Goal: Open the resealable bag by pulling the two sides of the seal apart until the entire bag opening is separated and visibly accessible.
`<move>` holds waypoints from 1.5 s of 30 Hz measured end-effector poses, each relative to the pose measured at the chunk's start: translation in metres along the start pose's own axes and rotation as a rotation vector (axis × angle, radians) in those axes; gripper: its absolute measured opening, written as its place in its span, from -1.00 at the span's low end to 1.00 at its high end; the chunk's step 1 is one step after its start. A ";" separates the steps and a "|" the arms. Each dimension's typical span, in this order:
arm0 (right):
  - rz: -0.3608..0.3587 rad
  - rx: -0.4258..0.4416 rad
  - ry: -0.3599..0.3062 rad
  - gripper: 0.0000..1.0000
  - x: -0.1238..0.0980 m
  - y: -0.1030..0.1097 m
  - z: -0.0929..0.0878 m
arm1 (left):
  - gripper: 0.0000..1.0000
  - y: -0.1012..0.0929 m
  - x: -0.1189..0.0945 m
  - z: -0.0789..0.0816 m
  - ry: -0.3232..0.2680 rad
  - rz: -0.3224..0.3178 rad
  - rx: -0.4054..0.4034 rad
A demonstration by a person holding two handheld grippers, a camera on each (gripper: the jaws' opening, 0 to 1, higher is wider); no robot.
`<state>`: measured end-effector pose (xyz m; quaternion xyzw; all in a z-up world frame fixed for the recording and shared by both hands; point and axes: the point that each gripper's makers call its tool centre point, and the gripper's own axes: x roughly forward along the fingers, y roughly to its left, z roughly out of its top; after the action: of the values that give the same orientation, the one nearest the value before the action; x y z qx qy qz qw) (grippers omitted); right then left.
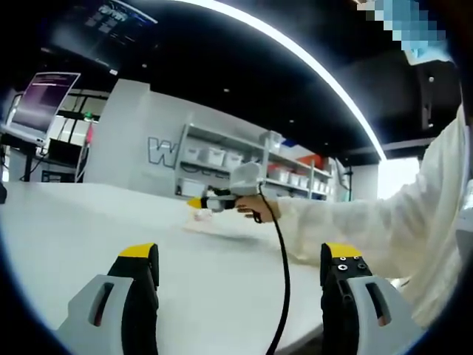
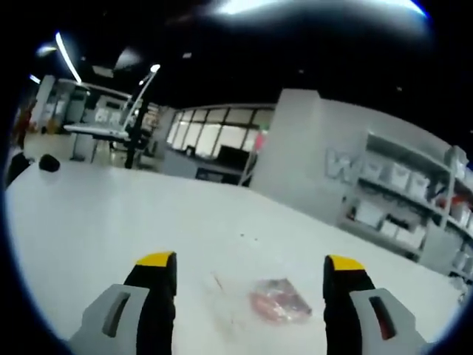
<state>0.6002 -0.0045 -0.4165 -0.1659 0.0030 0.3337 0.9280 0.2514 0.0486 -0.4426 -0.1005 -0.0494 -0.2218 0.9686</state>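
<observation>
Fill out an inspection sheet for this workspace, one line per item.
Surface: white table, mostly bare.
Job's things: resealable bag lies flat on the table, clear with pinkish contents; whether the seal is open cannot be told.
Clutter: nothing seen near the bag.
Grippers: left tool open, above the table, holding nothing. Right tool open, jaws standing either side of the bag, not touching it; in the left gripper view it is held out over the table by a white-sleeved arm.
Cables: black cable hangs from the right tool.
Surroundings: shelving with white bins, monitor, windows.
</observation>
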 end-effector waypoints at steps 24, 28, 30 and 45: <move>0.015 -0.034 -0.019 0.83 -0.029 0.000 0.005 | 0.79 -0.003 0.002 0.001 0.000 -0.011 0.003; 0.002 -0.036 -0.041 0.99 -0.031 -0.002 0.010 | 0.79 -0.001 0.002 0.001 -0.001 -0.006 0.004; -0.007 -0.044 -0.043 0.99 -0.034 -0.002 0.011 | 0.79 0.000 0.002 0.001 0.001 -0.004 0.003; 0.010 -0.022 -0.066 0.99 -0.052 -0.005 0.015 | 0.79 -0.001 0.002 0.000 0.004 -0.006 0.005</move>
<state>0.5613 -0.0351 -0.3952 -0.1651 -0.0303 0.3436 0.9240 0.2524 0.0467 -0.4425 -0.0977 -0.0480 -0.2247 0.9683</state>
